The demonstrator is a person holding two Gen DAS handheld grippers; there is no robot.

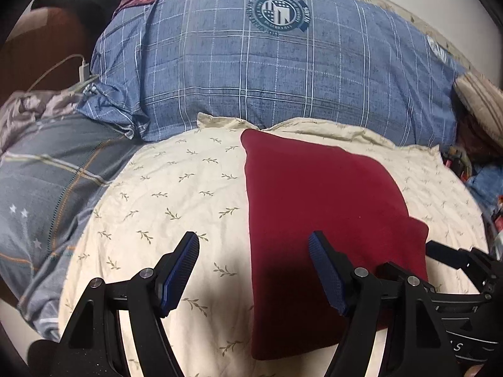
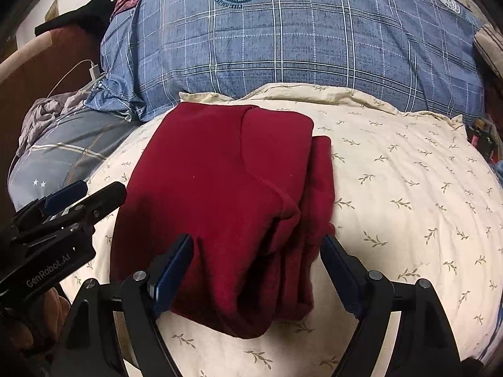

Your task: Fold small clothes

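A dark red garment lies folded into a rough rectangle on a cream pillow with a leaf print. My left gripper is open and empty, held just above the garment's left edge. In the right wrist view the garment shows layered folds along its right side. My right gripper is open, its fingers straddling the garment's near end, holding nothing. The left gripper shows at the left edge of that view.
A blue checked quilt with a round emblem rises behind the pillow. A grey quilt lies to the left. A white charger and cable sit at the far left. Mixed clutter lies at the right edge.
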